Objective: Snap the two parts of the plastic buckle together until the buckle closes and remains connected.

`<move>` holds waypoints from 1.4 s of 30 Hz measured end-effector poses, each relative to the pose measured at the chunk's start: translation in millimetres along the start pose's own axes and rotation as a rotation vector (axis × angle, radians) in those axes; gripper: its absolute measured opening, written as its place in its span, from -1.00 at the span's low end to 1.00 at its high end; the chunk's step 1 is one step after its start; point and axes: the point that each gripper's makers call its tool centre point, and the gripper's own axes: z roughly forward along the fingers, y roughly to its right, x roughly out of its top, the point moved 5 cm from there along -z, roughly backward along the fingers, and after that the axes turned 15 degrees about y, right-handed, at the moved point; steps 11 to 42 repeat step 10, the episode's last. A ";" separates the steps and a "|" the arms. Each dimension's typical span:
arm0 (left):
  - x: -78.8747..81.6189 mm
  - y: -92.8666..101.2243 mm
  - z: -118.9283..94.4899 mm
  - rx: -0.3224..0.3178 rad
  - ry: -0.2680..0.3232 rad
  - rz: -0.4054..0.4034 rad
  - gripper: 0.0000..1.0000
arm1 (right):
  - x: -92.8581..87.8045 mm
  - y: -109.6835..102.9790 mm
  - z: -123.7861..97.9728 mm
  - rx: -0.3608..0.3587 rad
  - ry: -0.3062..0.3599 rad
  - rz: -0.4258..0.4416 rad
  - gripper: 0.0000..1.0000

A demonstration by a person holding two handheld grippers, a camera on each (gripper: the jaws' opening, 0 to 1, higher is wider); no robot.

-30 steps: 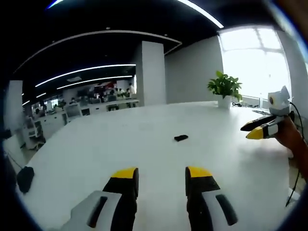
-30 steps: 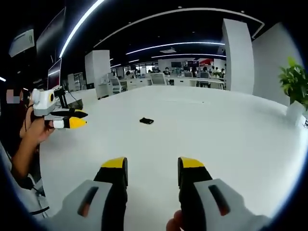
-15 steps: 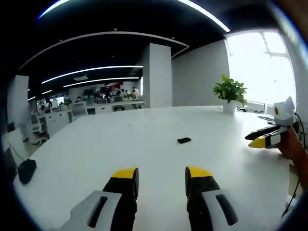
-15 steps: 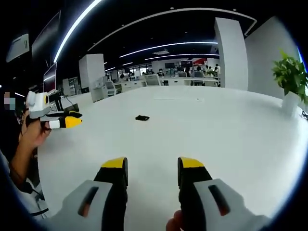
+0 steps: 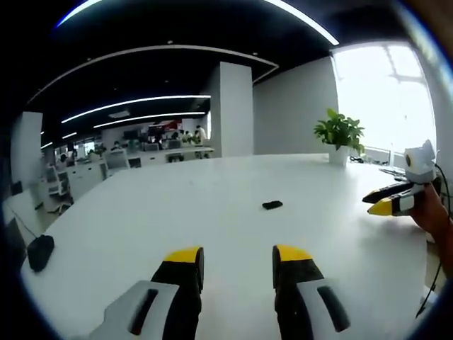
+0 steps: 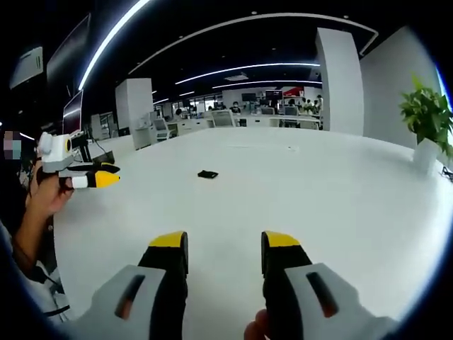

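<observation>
While the black buckle (image 5: 272, 205) lies alone on the white bench (image 5: 141, 219), as it did a moment ago and too small to tell whether its parts are joined, both tools hang well short of it. The left tool (image 5: 238, 256) and right tool (image 6: 224, 242) stay spread apart and empty. A potted plant (image 5: 340, 134) stands at the bench's far edge.

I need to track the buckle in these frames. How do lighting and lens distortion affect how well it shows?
Left gripper view: the window is blown out white, and glare washes the table; the buckle is a small dark blob, its two parts indistinguishable. Right gripper view: light is more even, yet the buckle stays tiny and featureless. Both: fisheye bends the ceiling lights and table edges.
</observation>
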 end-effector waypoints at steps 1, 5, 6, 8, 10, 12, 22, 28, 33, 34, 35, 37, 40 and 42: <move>-0.3 -0.1 0.1 0.001 0.000 0.000 -0.22 | 0.1 0.2 0.2 0.000 -0.001 -0.002 -0.17; -2.0 0.3 -0.1 0.001 -0.005 0.000 -0.22 | 0.5 0.4 0.6 0.000 0.001 -0.003 -0.17; -2.4 0.3 -0.2 0.001 -0.007 0.001 -0.22 | 0.4 0.5 0.6 0.000 0.001 -0.002 -0.17; -3.4 0.0 -0.5 0.004 -0.012 0.004 -0.22 | 0.0 0.8 0.8 -0.001 0.002 0.001 -0.17; -3.4 -0.2 -0.5 0.003 -0.010 0.001 -0.22 | -0.8 1.4 0.9 -0.003 0.000 0.002 -0.17; -3.4 -0.2 -0.5 0.003 -0.010 0.001 -0.22 | -0.8 1.4 0.9 -0.003 0.000 0.002 -0.17; -3.4 -0.2 -0.5 0.003 -0.010 0.001 -0.22 | -0.8 1.4 0.9 -0.003 0.000 0.002 -0.17; -3.4 -0.2 -0.5 0.003 -0.010 0.001 -0.22 | -0.8 1.4 0.9 -0.003 0.000 0.002 -0.17; -3.4 -0.2 -0.5 0.003 -0.010 0.001 -0.22 | -0.8 1.4 0.9 -0.003 0.000 0.002 -0.17; -3.4 -0.2 -0.5 0.003 -0.010 0.001 -0.22 | -0.8 1.4 0.9 -0.003 0.000 0.002 -0.17; -3.4 -0.2 -0.5 0.003 -0.010 0.001 -0.22 | -0.8 1.4 0.9 -0.003 0.000 0.002 -0.17; -3.4 -0.2 -0.5 0.003 -0.010 0.001 -0.22 | -0.8 1.4 0.9 -0.003 0.000 0.002 -0.17; -3.4 -0.2 -0.5 0.003 -0.010 0.001 -0.22 | -0.8 1.4 0.9 -0.003 0.000 0.002 -0.17; -3.4 -0.2 -0.5 0.003 -0.010 0.001 -0.22 | -0.8 1.4 0.9 -0.003 0.000 0.002 -0.17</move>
